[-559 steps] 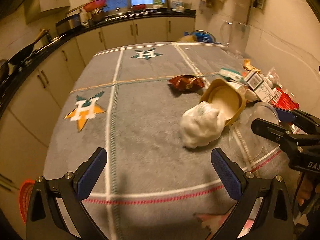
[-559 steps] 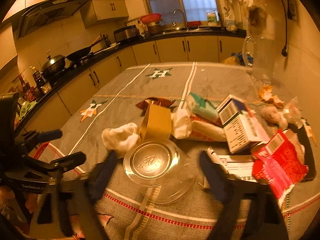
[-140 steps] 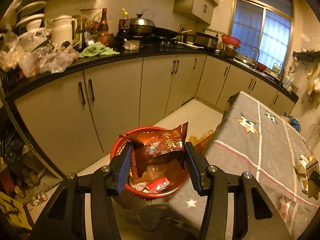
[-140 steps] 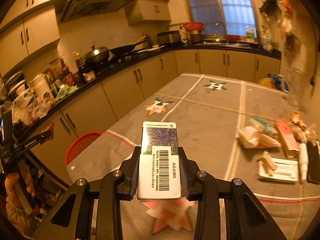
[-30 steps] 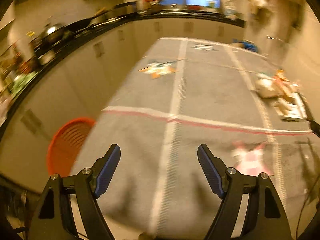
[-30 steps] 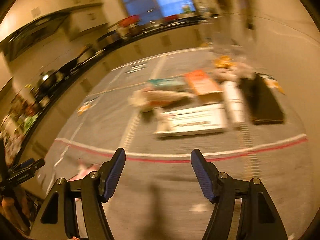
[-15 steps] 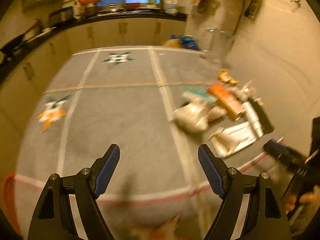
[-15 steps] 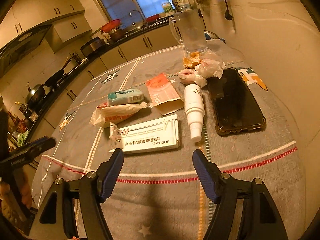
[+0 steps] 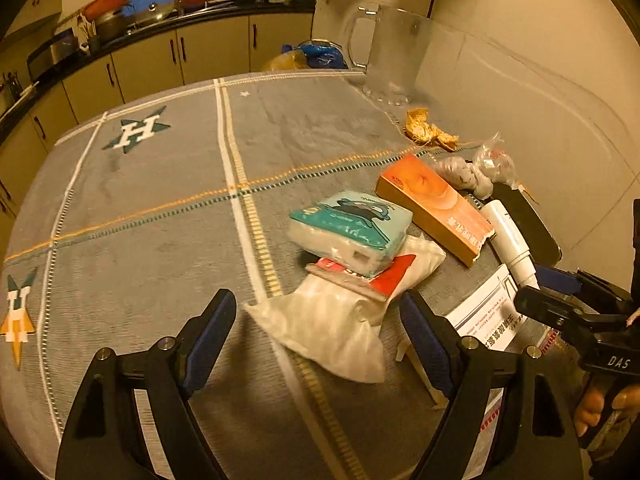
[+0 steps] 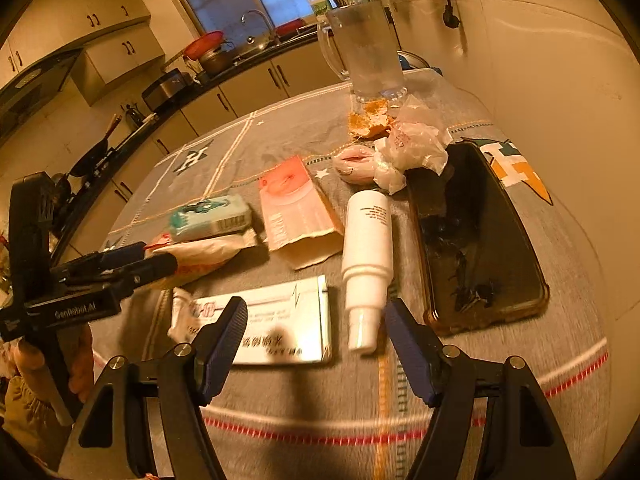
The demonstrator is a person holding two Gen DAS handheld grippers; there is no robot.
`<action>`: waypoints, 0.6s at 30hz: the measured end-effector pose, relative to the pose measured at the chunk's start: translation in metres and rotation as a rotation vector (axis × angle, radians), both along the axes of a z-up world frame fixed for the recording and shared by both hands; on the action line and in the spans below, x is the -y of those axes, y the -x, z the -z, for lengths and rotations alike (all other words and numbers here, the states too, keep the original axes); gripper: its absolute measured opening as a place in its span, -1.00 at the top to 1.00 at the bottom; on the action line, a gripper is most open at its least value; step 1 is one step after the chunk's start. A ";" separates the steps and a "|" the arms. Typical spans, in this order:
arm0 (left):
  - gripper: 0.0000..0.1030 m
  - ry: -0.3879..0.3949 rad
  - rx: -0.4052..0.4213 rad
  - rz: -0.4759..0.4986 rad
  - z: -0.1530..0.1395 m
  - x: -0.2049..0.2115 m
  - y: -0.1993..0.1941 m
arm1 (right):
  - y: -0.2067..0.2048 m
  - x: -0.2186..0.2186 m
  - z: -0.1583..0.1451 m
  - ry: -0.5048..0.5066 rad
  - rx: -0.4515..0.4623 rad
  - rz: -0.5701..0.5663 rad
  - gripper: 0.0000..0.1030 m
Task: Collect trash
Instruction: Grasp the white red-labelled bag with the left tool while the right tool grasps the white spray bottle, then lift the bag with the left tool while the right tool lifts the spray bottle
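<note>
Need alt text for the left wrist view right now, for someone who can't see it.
The left gripper, fingers opening and empty, hovers over a white plastic bag on a grey tablecloth. A teal tissue pack lies on the bag, an orange box and white bottle beyond; the right gripper enters from the right.

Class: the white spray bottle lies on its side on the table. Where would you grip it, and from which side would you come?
Grip the white spray bottle across its wide round body, from above. It lies flat between the flat white box and the phone, nozzle toward the open right gripper, so jaws should straddle its sides.
</note>
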State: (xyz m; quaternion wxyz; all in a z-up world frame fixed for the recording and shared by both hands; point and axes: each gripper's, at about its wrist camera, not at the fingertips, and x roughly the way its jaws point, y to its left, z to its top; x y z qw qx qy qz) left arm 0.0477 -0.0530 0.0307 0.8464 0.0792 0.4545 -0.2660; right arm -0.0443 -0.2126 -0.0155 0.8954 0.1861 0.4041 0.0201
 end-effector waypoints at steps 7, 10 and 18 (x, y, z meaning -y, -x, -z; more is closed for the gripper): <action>-0.22 0.055 -0.055 -0.040 0.003 -0.005 0.003 | -0.010 0.005 0.005 0.012 -0.027 0.033 -0.26; -0.21 0.039 -0.044 -0.063 0.000 -0.011 0.014 | -0.011 0.011 0.006 -0.005 -0.029 0.040 0.39; -0.21 0.014 0.067 -0.136 -0.031 -0.051 0.069 | 0.011 0.016 -0.002 -0.026 -0.002 0.067 0.52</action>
